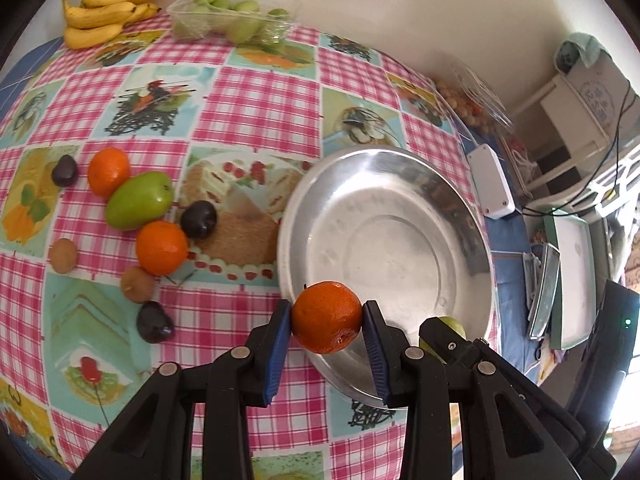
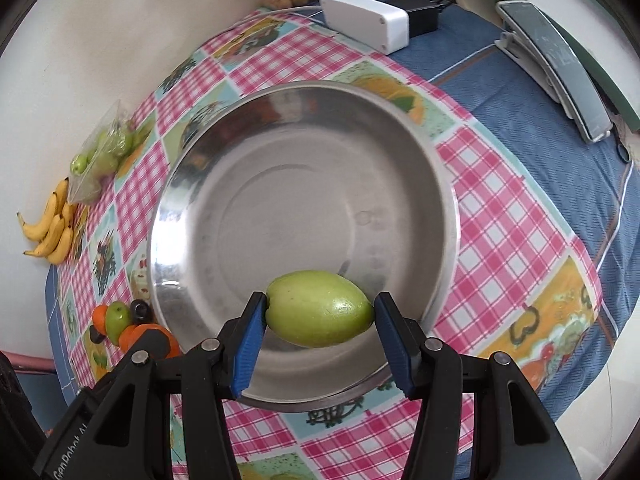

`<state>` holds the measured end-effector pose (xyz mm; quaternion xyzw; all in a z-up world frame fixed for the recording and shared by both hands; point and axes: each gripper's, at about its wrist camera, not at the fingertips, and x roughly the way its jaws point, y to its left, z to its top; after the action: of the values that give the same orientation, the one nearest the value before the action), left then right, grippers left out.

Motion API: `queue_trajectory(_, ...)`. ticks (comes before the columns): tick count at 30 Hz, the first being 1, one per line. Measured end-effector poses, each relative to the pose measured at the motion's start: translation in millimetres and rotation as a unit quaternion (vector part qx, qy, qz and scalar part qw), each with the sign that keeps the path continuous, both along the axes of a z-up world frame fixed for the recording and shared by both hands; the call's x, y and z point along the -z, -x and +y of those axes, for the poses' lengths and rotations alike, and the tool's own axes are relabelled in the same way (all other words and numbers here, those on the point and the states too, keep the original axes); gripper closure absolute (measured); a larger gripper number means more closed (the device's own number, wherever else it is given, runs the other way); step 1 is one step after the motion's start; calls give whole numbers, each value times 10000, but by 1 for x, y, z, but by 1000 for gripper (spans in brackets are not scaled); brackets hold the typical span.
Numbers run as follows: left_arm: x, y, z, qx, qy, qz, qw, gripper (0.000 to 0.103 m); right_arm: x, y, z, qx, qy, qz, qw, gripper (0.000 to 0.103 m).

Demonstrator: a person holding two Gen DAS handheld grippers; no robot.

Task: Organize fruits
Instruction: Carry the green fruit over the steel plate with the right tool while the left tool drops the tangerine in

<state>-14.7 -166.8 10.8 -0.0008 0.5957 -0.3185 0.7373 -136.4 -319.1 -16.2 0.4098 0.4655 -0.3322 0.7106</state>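
Blue-padded left gripper (image 1: 326,320) pinches a round orange mandarin (image 1: 327,316) above the shallow steel dish (image 1: 400,184); right gripper (image 2: 320,316) clamps an oval green fruit (image 2: 320,308) end to end over its basin, both poised for release. Remaining fruits (image 1: 140,200) lie on the checked tablecloth (image 1: 248,96).

Steel bowl (image 2: 400,152) empty inside, open from above; I see clear drop room there. Loose fruit cluster (image 1: 132,216) crowds cloth just left of bowl. White box (image 2: 366,26) near far rim. Bananas (image 1: 108,8) and fruit tray (image 1: 236,16) along wall, well apart.
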Motion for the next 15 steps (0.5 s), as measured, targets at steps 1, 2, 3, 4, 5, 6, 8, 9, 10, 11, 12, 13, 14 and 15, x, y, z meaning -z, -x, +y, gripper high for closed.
queue_trajectory(1,1,2,-3,51,9,0,10000,65,-1,1,0,15,8,14,10000,46)
queue_trajectory(2,1,3,-5,81,9,7,10000,65,-1,2,-1,26,6,17,10000,46)
queue_trajectory(3,3,5,-7,106,-4,23,9999,65,0,3,-2,37,-2,15,10000,46)
queue_trajectory(4,4,5,-8,120,-22,41,9999,65,1,3,-3,44,-18,15,10000,46)
queue_trajectory(5,6,6,-9,131,-37,55,9999,65,1,4,-3,47,-31,20,10000,46)
queue_trajectory(6,8,6,-10,140,-53,71,9999,65,2,4,-3,46,-41,29,10000,46)
queue_trajectory(8,10,8,-11,164,-84,101,9998,65,3,3,-2,40,-66,56,10000,46)
queue_trajectory(9,11,9,-11,167,-81,97,9998,64,4,3,-2,39,-79,53,9999,46)
queue_trajectory(10,11,9,-12,173,-86,92,9998,64,4,3,-2,47,-72,55,9999,46)
queue_trajectory(11,11,9,-12,179,-91,90,9998,64,4,3,-2,49,-72,57,9999,46)
queue_trajectory(12,11,10,-12,178,-92,89,9998,64,4,3,-2,55,-78,53,9999,46)
queue_trajectory(13,11,10,-11,181,-92,92,9998,64,4,3,-2,58,-79,52,9999,46)
queue_trajectory(14,11,10,-11,181,-92,95,9997,63,4,2,-2,60,-79,52,9999,46)
queue_trajectory(15,11,10,-11,185,-93,96,9997,63,4,2,-2,65,-81,54,9999,46)
